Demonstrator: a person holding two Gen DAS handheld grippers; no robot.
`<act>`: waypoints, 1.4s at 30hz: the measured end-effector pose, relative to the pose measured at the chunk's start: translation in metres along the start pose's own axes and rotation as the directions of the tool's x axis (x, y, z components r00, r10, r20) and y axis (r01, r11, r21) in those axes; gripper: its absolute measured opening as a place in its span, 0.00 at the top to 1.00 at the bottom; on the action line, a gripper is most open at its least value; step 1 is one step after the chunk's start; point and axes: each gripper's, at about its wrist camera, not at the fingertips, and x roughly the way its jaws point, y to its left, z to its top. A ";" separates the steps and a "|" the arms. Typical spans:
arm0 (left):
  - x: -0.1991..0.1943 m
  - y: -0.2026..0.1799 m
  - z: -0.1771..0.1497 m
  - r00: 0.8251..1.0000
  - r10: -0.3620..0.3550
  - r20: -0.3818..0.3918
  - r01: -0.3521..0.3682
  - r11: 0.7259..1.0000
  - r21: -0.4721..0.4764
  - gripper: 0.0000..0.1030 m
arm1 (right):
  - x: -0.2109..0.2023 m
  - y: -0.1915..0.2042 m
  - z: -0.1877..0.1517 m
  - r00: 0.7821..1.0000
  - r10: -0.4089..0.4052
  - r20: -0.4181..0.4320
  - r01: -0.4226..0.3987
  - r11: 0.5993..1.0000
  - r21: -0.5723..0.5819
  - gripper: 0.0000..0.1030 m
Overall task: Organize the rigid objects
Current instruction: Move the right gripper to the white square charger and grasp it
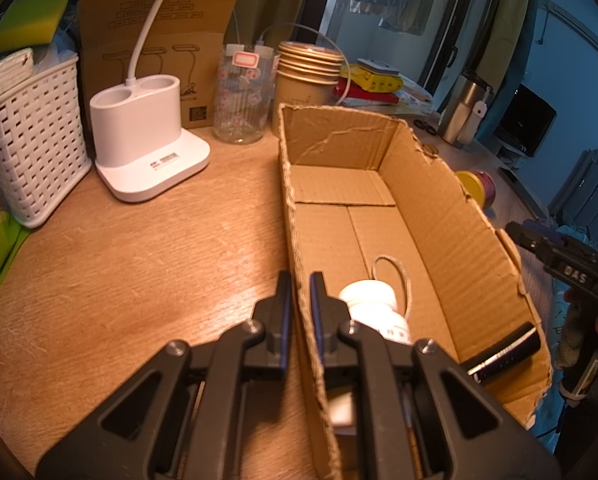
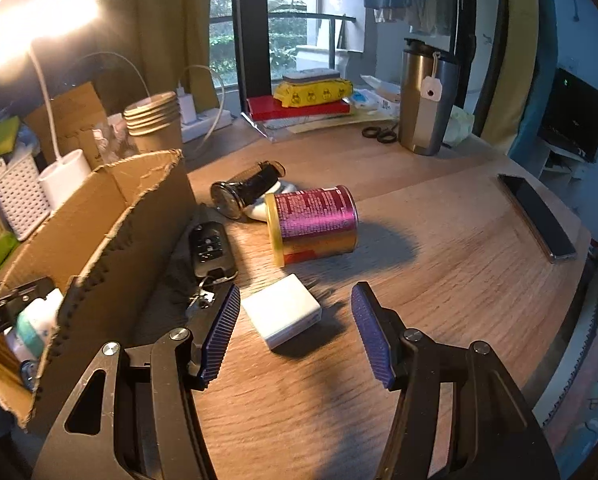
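My left gripper (image 1: pixel 300 300) is shut on the left wall of an open cardboard box (image 1: pixel 459 216). Inside the box lie a white bottle (image 1: pixel 373 300), a grey cord loop (image 1: pixel 391 276) and a black bar-shaped item (image 1: pixel 507 354). In the right wrist view my right gripper (image 2: pixel 295 294) is open and low over the wooden table. A white charger block (image 2: pixel 283 312) lies just ahead, between its fingers, with neither pad touching it. Beyond it a purple can (image 2: pixel 315 226) lies on its side. A car key (image 2: pixel 211 248) and a black watch (image 2: pixel 247 190) rest beside the box (image 2: pixel 99 232).
A white lamp base (image 1: pixel 147 152), a white basket (image 1: pixel 31 148), a glass jar (image 1: pixel 243 100) and stacked paper cups (image 1: pixel 307 76) stand left of and behind the box. A steel tumbler (image 2: pixel 423 100), scissors (image 2: pixel 379 134) and a dark phone (image 2: pixel 539 216) sit on the right half of the table.
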 end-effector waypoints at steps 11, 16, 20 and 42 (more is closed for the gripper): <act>0.000 0.000 0.000 1.000 0.000 0.000 0.000 1.000 0.000 0.90 | 0.031 0.000 0.003 0.999 -0.031 -0.039 0.033 0.999 0.027 0.40; 0.000 0.000 0.000 1.000 -0.001 0.000 0.001 1.000 0.000 0.90 | 0.034 0.007 0.004 0.999 -0.022 -0.048 0.024 0.999 0.027 0.39; 0.000 0.000 0.000 1.000 -0.001 0.000 0.001 1.000 -0.001 0.90 | 0.040 0.014 0.002 0.997 -0.032 -0.076 0.033 0.999 0.000 0.38; 0.000 0.000 0.000 1.000 0.000 0.000 0.000 1.000 -0.001 0.90 | 0.028 0.015 -0.004 0.997 -0.054 -0.047 0.054 0.999 -0.001 0.46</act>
